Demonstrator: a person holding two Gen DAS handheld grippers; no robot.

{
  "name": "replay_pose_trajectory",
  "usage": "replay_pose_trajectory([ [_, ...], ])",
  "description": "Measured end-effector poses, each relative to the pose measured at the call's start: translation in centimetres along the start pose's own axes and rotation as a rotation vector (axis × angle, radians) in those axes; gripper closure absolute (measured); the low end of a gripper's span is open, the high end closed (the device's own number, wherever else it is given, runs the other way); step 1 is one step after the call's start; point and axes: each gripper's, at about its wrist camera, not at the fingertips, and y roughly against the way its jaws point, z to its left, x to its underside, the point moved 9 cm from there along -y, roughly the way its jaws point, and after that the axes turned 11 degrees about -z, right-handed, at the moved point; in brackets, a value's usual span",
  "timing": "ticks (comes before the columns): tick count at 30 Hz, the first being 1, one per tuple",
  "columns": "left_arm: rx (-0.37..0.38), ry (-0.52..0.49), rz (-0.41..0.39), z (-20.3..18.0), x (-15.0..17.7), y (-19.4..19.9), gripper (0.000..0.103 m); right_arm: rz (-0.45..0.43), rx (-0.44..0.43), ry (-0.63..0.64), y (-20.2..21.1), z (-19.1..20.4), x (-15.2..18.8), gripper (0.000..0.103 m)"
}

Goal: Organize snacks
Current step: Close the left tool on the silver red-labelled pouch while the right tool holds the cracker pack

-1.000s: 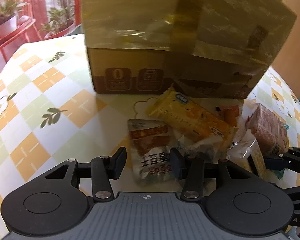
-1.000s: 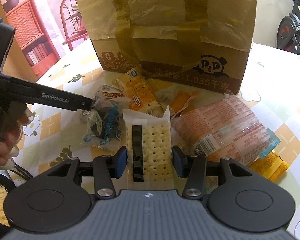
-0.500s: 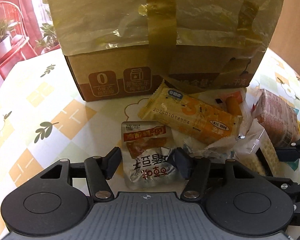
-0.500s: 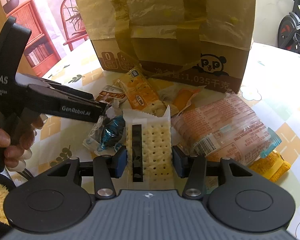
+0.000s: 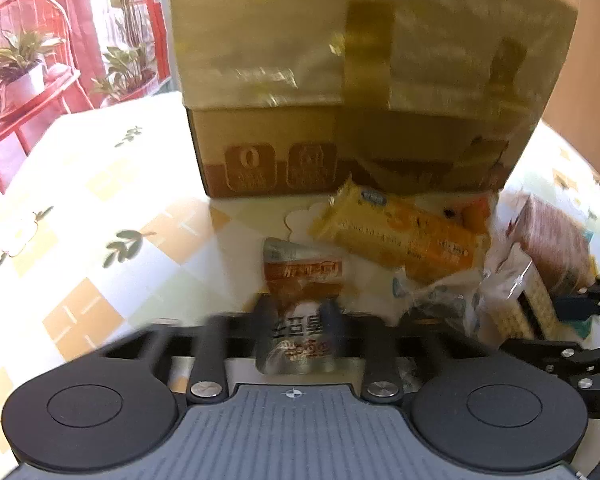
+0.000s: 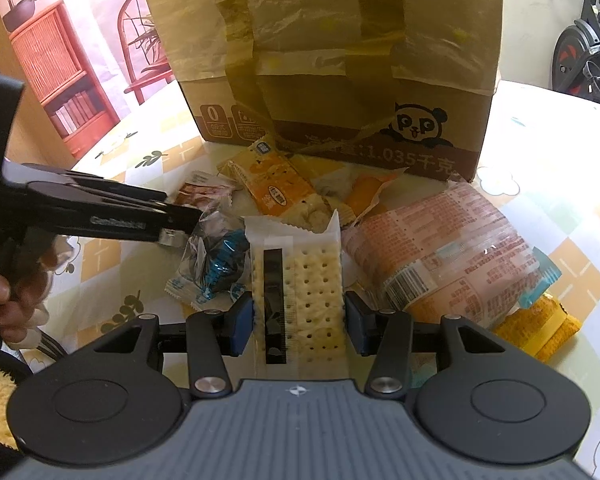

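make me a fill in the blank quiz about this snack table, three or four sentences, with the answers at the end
1. The cartoon animal printed on the cardboard box is a ____.
2. The right gripper is shut on a clear pack of ____.
3. The left gripper has clamped the silver and orange ____.
4. The checked tablecloth is printed with leaves and ____.

Missing words: panda; crackers; pouch; flowers

The cardboard box [image 6: 340, 80] is matt brown, patched with glossy plastic film and tape. The cracker pack [image 6: 300, 280] wears clear, shiny plastic wrap. The tablecloth [image 5: 100, 220] looks smooth.
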Motion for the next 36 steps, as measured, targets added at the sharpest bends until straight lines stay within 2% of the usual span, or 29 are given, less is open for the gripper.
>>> replay_pose_trajectory([
  [1, -0.008, 0.003, 0.006, 0.4, 0.0, 0.1, 0.089, -0.001, 0.0, 0.0, 0.0, 0.0, 0.0, 0.053],
  [4, -0.019, 0.042, 0.054, 1.6, 0.9, 0.0, 0.09, -0.002, -0.002, -0.005, 0.1, 0.0, 0.0, 0.053],
  [7, 0.004, 0.081, 0.051, 1.7, 1.0, 0.2, 0.089, -0.002, -0.001, -0.006, 0.1, 0.0, 0.0, 0.053],
  [9, 0.025, 0.108, 0.042, 1.8, 0.8, 0.4, 0.084, 0.0, -0.001, -0.007, 0.1, -0.1, 0.1, 0.053],
  [11, 0.035, 0.11, 0.03, 1.5, 0.5, 0.6, 0.073, 0.001, 0.0, -0.009, 0.2, 0.0, 0.1, 0.053],
  [15, 0.046, 0.088, 0.022, 0.4, 0.3, 0.4, 0.067, 0.001, 0.0, -0.009, 0.2, 0.0, 0.0, 0.053],
  [17, 0.043, 0.074, 0.023, 0.1, 0.3, 0.2, 0.055, 0.001, -0.001, -0.01, 0.2, 0.0, 0.0, 0.053],
  [18, 0.036, 0.066, 0.02, 0.0, 0.2, 0.2, 0.052, 0.001, 0.0, -0.01, 0.2, 0.0, 0.0, 0.053],
  [31, 0.072, 0.026, 0.044, -1.7, 0.5, -1.0, 0.048, 0.001, -0.002, -0.015, 0.2, 0.0, 0.1, 0.053],
  [36, 0.065, -0.071, 0.029, -3.0, 0.7, -1.8, 0.039, 0.001, -0.002, -0.016, 0.2, 0.0, 0.1, 0.053],
])
